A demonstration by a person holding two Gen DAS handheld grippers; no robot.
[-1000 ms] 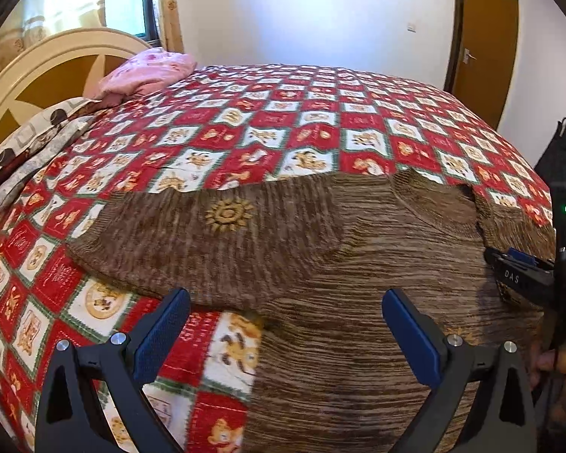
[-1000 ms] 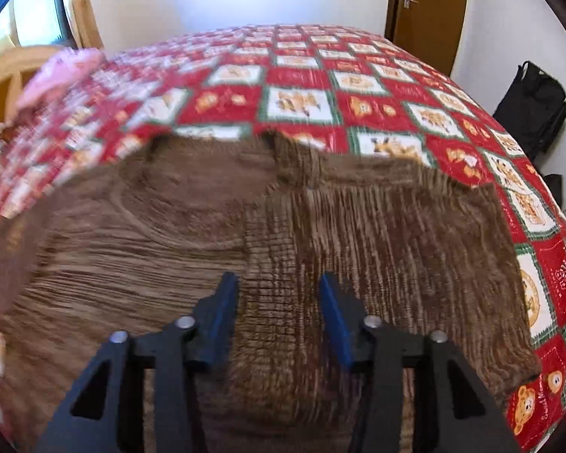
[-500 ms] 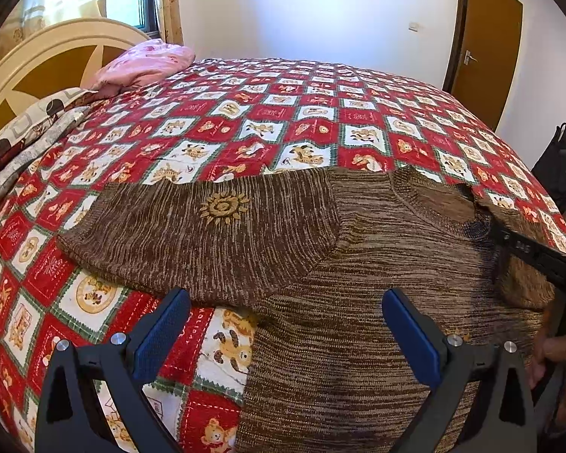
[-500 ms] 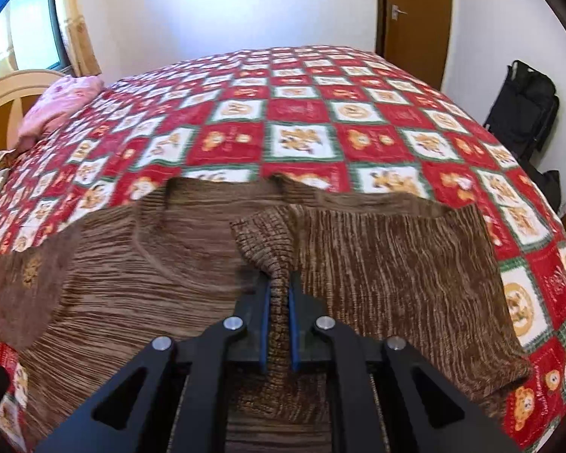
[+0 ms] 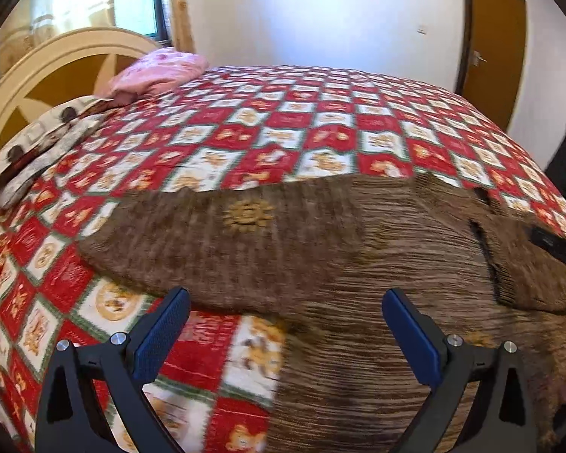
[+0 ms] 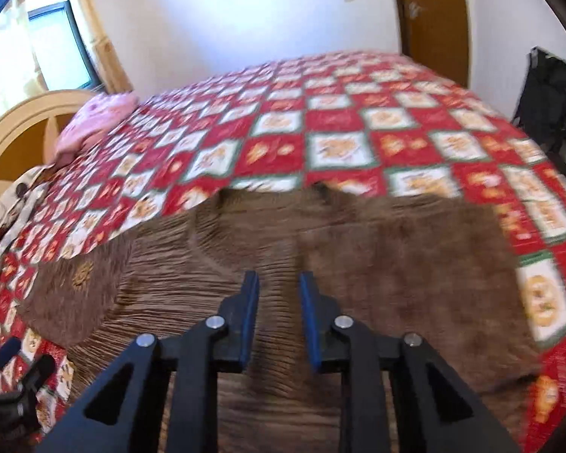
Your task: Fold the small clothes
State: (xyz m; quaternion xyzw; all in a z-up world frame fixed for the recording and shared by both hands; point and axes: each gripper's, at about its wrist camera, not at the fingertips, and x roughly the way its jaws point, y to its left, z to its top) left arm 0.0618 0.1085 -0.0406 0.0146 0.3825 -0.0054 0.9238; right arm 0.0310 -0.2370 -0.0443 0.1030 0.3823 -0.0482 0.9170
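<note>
Brown sweater [image 5: 339, 256] lies flat on the quilted bed [image 5: 283, 136]. Left tongs [image 5: 285, 336] gape wide; right tongs [image 6: 277, 317] have just been opening, narrow gap, holding nothing.

Daylight from window [image 5: 132, 0] at upper left; bright white wall [image 5: 320, 11]; heavy motion blur; fisheye bending, dark corners.

no words, brand names or numbers can be read anywhere in either view. the only sign-like mark is a yellow sun emblem [image 5: 247, 214] stitched on the brown sweater [image 5: 358, 256], on its outspread sleeve. the quilt [image 5: 320, 139] beyond the sweater carries only blurred bear pictures in its squares.
</note>
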